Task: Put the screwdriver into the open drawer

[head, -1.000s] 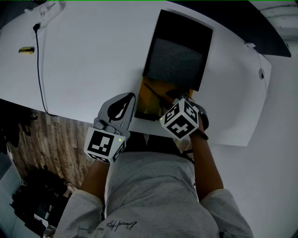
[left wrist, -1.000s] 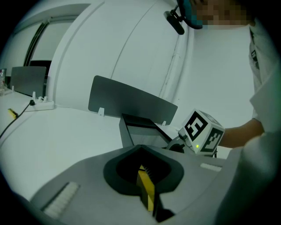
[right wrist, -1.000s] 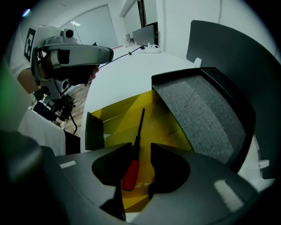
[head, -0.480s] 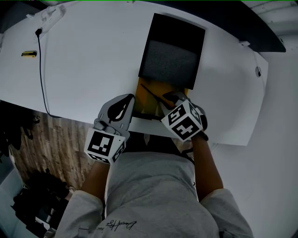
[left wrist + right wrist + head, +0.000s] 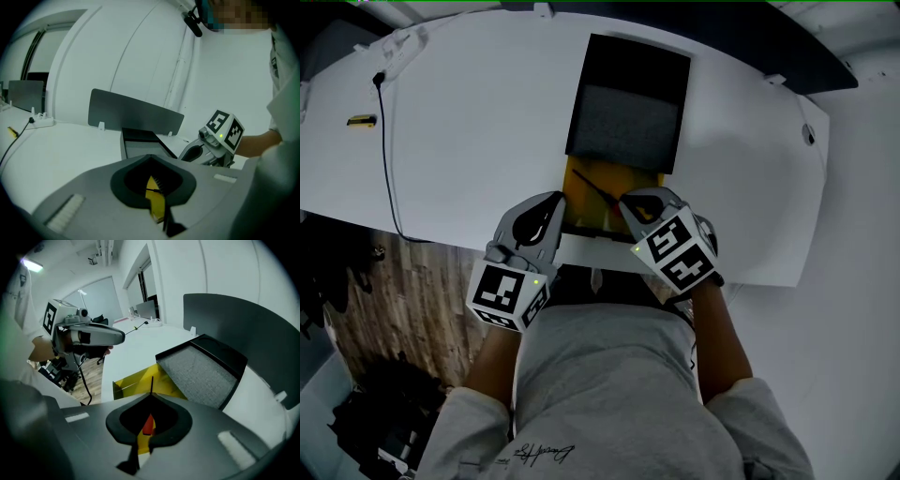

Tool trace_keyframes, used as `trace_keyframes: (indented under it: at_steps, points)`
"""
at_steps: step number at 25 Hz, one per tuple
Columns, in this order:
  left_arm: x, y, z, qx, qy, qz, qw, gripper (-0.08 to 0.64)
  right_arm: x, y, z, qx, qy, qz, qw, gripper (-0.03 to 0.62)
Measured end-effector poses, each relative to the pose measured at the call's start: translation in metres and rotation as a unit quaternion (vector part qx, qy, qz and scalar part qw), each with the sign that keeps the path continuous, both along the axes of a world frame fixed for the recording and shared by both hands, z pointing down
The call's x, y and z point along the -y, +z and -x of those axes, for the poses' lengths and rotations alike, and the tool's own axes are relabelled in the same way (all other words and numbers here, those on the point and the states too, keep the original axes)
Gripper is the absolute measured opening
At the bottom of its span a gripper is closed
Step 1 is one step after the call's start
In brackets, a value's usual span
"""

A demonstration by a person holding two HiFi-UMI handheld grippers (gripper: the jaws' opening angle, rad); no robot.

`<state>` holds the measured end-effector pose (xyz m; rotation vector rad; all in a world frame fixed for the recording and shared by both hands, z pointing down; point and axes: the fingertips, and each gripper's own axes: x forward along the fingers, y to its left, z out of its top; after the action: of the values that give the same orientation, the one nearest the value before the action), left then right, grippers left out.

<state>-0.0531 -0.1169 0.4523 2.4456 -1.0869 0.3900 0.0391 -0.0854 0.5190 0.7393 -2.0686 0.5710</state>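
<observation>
White worktop (image 5: 469,131); its yellow open drawer (image 5: 586,217). The right claw (image 5: 625,203) has just been closing, pressed together on nothing. The left claw (image 5: 555,199) is also pressed together. The screwdriver (image 5: 592,187) lies in the drawer. Placing seems finished; next, lift clear.

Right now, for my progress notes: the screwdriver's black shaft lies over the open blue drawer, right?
Not blue: the open drawer is yellow, as the head view shows. The screwdriver does lie with its black shaft over it.

The right gripper (image 5: 626,202) has lifted off the screwdriver (image 5: 589,187), its jaws just closed on nothing.
</observation>
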Motion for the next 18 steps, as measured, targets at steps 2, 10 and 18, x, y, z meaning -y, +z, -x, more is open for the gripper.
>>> trace_keyframes:
  at_steps: [2, 10, 18]
  points:
    - [-0.003, -0.005, -0.002, 0.003, 0.003, -0.004, 1.0000, 0.000, -0.003, -0.011, -0.001, 0.014, 0.006, -0.007, 1.000, 0.014]
    - [-0.007, -0.031, -0.011, -0.003, 0.005, -0.019, 0.9998, 0.000, -0.007, -0.058, -0.016, 0.063, 0.036, -0.050, 0.996, 0.014]
    - [-0.012, -0.061, -0.014, 0.004, 0.010, -0.048, 0.9988, 0.000, -0.016, -0.096, -0.031, 0.087, 0.028, -0.117, 0.989, 0.014]
